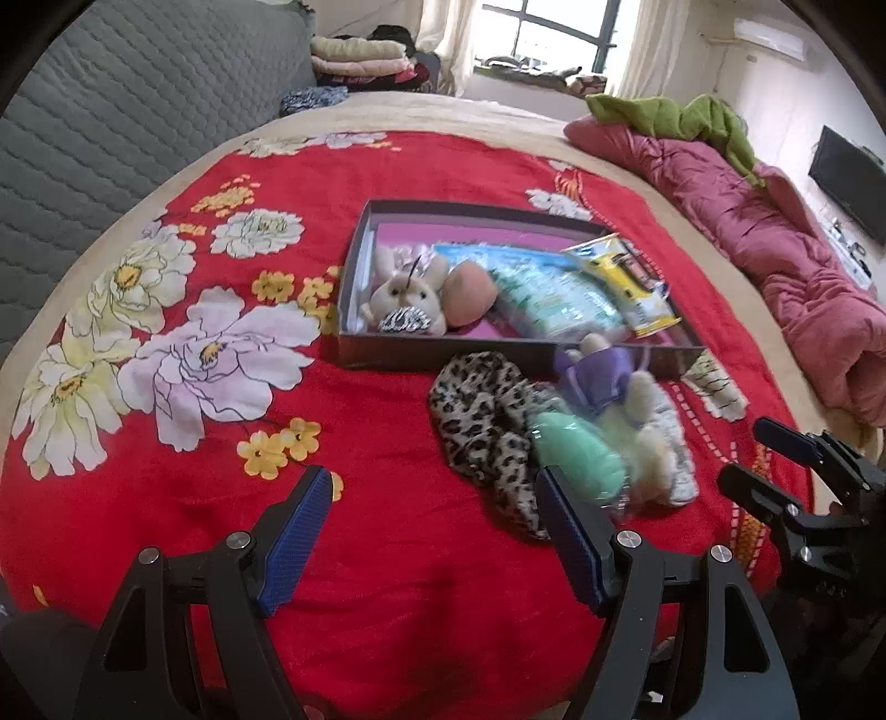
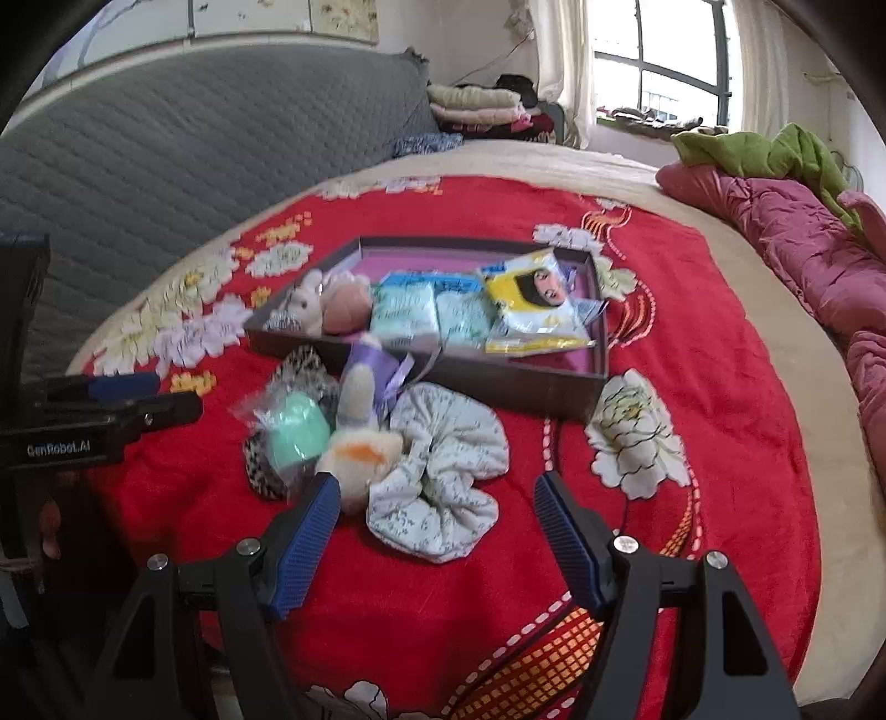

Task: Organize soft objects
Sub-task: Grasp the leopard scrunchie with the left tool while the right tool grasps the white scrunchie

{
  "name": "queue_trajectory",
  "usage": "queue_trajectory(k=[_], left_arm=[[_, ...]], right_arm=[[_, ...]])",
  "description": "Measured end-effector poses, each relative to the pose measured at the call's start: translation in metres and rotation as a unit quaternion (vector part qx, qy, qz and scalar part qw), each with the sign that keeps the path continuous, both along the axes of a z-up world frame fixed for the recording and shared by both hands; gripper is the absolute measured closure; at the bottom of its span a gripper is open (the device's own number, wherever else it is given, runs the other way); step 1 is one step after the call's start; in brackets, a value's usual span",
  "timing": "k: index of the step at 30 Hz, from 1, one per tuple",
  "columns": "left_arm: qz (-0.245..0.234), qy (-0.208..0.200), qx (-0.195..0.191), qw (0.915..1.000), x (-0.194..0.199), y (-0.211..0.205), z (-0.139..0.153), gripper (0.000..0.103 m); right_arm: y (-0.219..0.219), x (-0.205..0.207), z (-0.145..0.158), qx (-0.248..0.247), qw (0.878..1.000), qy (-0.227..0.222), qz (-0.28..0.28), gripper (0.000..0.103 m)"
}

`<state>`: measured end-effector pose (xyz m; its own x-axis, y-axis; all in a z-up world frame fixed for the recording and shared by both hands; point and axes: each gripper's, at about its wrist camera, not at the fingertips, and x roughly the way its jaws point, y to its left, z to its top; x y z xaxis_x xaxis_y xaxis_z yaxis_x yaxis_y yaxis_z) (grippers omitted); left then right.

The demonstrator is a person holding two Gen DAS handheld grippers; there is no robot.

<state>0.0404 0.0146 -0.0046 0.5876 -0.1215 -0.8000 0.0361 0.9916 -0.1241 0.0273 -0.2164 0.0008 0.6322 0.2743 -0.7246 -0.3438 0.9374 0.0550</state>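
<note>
On the red floral bed [image 1: 387,443], both left tongs [image 1: 432,493] and right tongs [image 2: 437,498] gape empty; a white scrunchie [image 2: 443,476], plush toy [image 2: 360,443] and leopard scrunchie [image 1: 482,421] lie just before the box [image 1: 443,354].

A home bedroom, bed under a red floral blanket [image 1: 387,443], grey quilted headboard [image 1: 138,111] at ten o'clock, folded bedding [image 1: 360,58] and curtained window [image 1: 554,33] at twelve o'clock, wall-mounted television [image 1: 847,183] at two o'clock.
</note>
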Motion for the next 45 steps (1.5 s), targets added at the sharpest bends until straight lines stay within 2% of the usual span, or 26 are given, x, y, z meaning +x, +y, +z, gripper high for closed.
queue_trajectory(k=[8,12,18,25,28,30,33,35,36,38,45], left_arm=[[0.008,0.023,-0.008,0.9997,0.025,0.0,-0.023,0.026],[0.013,0.031,-0.004,0.9994,0.043,-0.001,-0.033,0.026],[0.002,0.045,-0.006,0.999,0.062,-0.007,-0.045,0.026],[-0.008,0.039,0.019,0.999,0.083,-0.016,-0.055,0.026],[-0.015,0.03,0.032,0.9989,0.085,-0.023,-0.055,0.039],[-0.03,0.022,0.034,0.9987,0.086,-0.03,-0.054,0.058],[-0.049,0.02,0.03,0.9981,0.087,-0.038,-0.055,0.077],[-0.057,0.022,0.017,0.998,0.089,-0.039,-0.055,0.085],[-0.059,0.023,0.011,0.9979,0.089,-0.039,-0.055,0.089],[-0.062,0.026,-0.006,0.9977,0.09,-0.038,-0.055,0.093],[-0.058,0.01,-0.034,0.9977,0.082,-0.033,-0.046,0.096]], right_arm=[[0.012,0.01,-0.032,-0.03,0.999,0.04,0.007,0.031],[0.017,0.018,-0.046,-0.054,0.998,0.043,0.007,0.031],[0.015,0.029,-0.051,-0.048,0.998,0.044,0.002,0.031],[0.015,0.037,-0.053,-0.062,0.998,0.028,-0.003,0.031],[0.009,0.04,-0.047,-0.062,0.998,0.011,-0.013,0.031],[0.005,0.042,-0.043,-0.05,0.999,0.005,-0.013,0.038],[0.006,0.046,-0.042,-0.044,0.999,0.003,-0.002,0.054],[0.007,0.049,-0.045,-0.04,0.999,0.012,0.004,0.07],[0.007,0.05,-0.046,-0.034,0.999,0.016,0.004,0.072],[0.001,0.052,-0.046,-0.013,1.0,0.024,-0.001,0.08],[-0.012,0.052,-0.03,0.026,1.0,0.011,-0.013,0.083]])
